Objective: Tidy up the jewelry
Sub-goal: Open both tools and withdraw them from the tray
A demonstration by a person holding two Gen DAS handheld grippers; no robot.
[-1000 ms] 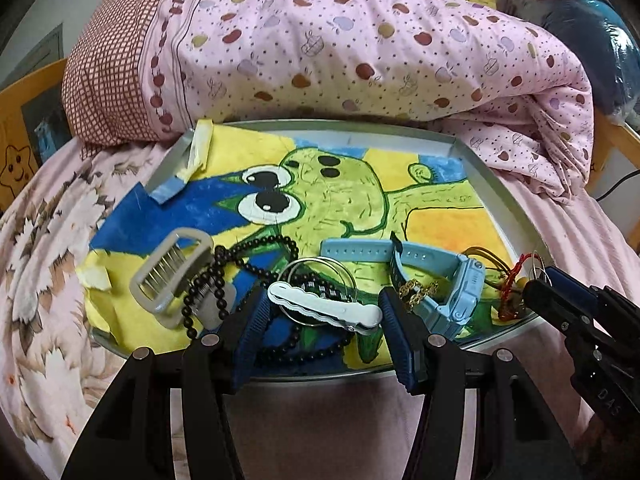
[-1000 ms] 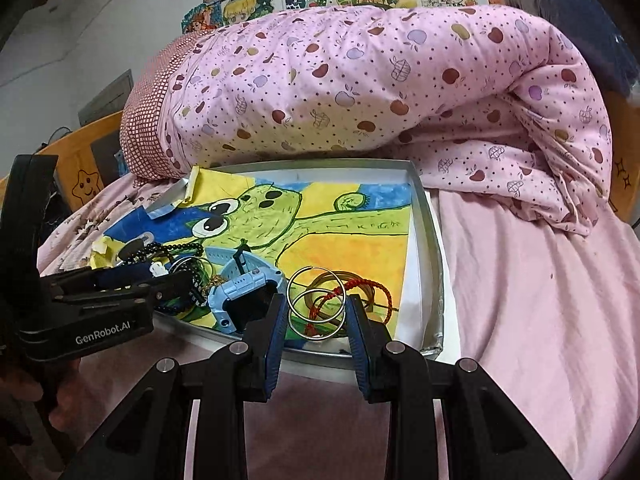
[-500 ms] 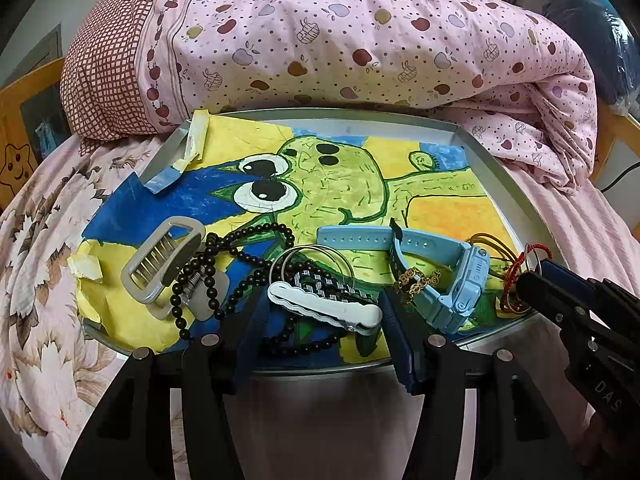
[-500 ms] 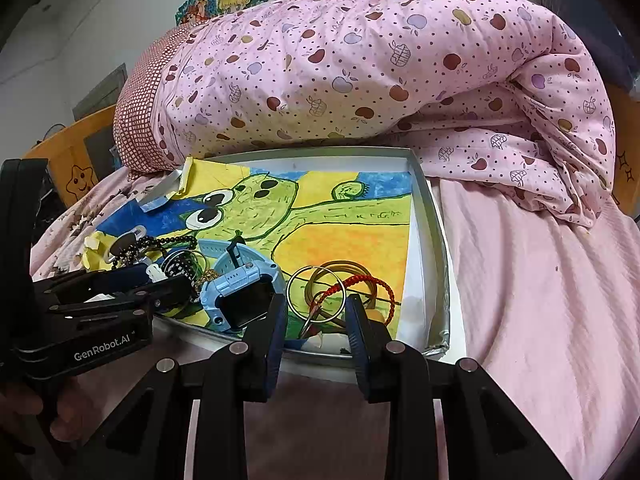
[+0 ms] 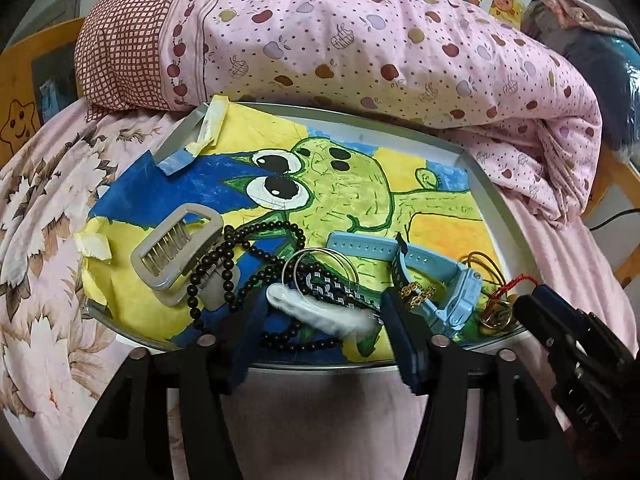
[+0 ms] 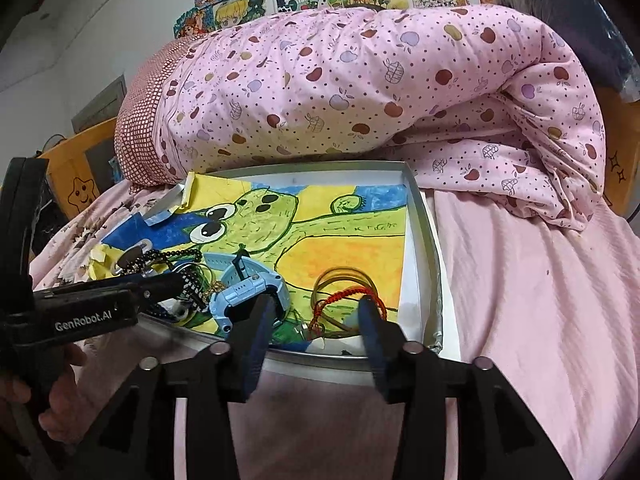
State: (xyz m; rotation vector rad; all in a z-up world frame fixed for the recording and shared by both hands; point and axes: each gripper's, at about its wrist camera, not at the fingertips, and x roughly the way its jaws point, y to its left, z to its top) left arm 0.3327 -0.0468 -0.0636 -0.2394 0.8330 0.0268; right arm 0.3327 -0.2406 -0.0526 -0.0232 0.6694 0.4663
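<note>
A metal tray (image 5: 490, 196) lined with a frog drawing lies on the bed. On its near edge lie a grey hair clip (image 5: 176, 250), a black bead necklace (image 5: 240, 252), a white hair clip (image 5: 320, 314), thin silver rings (image 5: 320, 260), a light blue watch (image 5: 432, 276) and a red cord bracelet (image 6: 344, 298) over gold bangles (image 6: 344, 276). My left gripper (image 5: 324, 336) is open, its fingers either side of the white clip. My right gripper (image 6: 316, 320) is open, its fingers either side of the red cord bracelet and bangles.
A rolled pink quilt (image 6: 360, 92) lies right behind the tray. Pink sheet (image 6: 520, 300) spreads to the right. A yellow wooden bed frame (image 5: 24, 92) stands at the left. The right gripper's body (image 5: 576, 360) shows in the left wrist view.
Both grippers have pushed forward over the tray's near edge. The right gripper's jaws have spread wider around the red bracelet and bangles. The left jaws stay open around the white clip.
</note>
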